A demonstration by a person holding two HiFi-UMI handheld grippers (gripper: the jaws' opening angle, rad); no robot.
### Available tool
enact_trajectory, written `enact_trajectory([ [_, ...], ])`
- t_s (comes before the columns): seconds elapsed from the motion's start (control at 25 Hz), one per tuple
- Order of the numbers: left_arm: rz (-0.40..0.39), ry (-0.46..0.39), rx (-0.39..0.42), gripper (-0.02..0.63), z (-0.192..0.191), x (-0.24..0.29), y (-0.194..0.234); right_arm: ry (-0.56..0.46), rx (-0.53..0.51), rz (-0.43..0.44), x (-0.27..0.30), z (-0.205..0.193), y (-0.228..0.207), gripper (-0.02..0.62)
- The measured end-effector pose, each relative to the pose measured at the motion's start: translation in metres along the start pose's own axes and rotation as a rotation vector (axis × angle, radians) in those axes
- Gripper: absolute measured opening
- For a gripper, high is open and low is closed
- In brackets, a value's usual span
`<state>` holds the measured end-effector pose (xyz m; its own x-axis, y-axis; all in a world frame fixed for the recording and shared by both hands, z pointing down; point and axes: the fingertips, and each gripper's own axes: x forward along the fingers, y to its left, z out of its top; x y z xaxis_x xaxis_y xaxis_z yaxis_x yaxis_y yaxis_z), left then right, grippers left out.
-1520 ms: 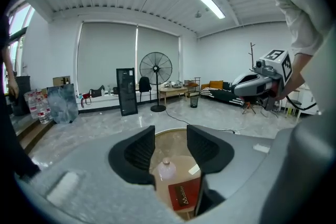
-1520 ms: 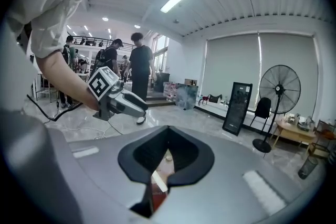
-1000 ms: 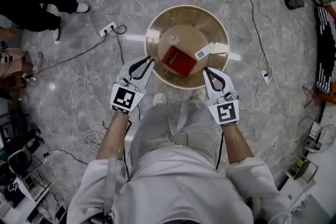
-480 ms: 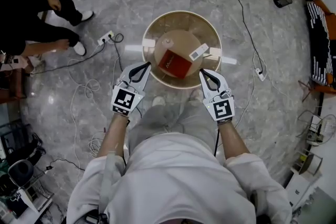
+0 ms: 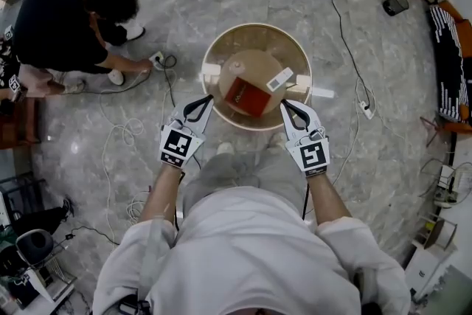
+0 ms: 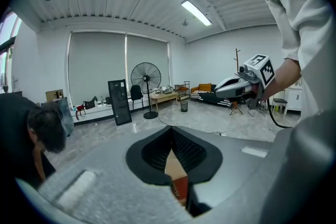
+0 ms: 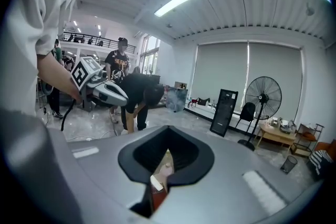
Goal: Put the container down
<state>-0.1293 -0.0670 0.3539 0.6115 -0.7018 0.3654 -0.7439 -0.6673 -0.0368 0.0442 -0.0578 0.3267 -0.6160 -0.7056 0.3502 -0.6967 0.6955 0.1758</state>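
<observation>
Container (image 5: 218, 48): round tan tub, centre, just beyond the wearer's feet; cannot tell if it rests on the floor.
Contents: red box (image 5: 245, 94), white tag (image 5: 279, 79).
Left gripper (image 5: 205, 101): jaws fully together, tips at near-left rim; can't tell if they pinch the rim.
Right gripper (image 5: 287, 105): jaws together, tips at near-right rim; same doubt.
Far left: crouching person (image 5: 70, 18).

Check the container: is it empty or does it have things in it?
Not empty. The head view shows a red box and a small white piece lying inside the container.
</observation>
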Motion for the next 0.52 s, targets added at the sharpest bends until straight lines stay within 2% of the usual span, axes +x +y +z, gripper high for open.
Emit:
enact_trajectory([
  [0.52,-0.013,0.022,0.004,0.006,-0.002,-0.009,-0.013,-0.002,-0.004,-0.003,-0.011,0.004,0.004,0.005],
])
